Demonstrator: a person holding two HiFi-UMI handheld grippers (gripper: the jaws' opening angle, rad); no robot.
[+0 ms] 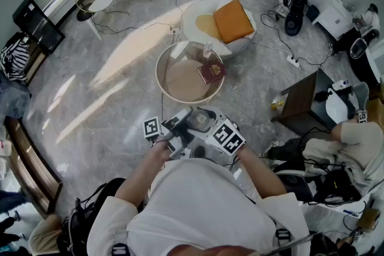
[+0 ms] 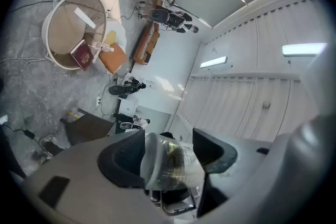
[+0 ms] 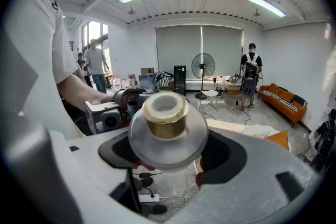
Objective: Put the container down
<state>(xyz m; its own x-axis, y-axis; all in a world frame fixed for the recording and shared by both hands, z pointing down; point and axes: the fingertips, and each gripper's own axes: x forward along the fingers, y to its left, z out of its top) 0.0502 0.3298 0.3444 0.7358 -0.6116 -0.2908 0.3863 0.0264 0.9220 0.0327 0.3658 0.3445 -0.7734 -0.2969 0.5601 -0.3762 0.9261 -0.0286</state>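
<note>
A clear round container (image 1: 198,120) with a gold neck and a white cap hangs in front of the person's chest, between both grippers. In the left gripper view the container (image 2: 173,165) lies sideways and fills the gap of my left gripper (image 2: 170,157), touching both dark pads. Seen along the right gripper's jaws, the container (image 3: 167,128) faces cap-first, and my right gripper (image 3: 168,152) is shut round its wide clear body. From the head view, the left gripper (image 1: 180,126) and the right gripper (image 1: 211,129) meet at the container above the floor.
A round glass table (image 1: 161,78) stands just ahead, with a red booklet (image 1: 211,72) and a small bottle (image 1: 207,50) on it. Beyond it is a white armchair with an orange cushion (image 1: 233,20). A dark side table (image 1: 303,102) is on the right. Cables cross the floor.
</note>
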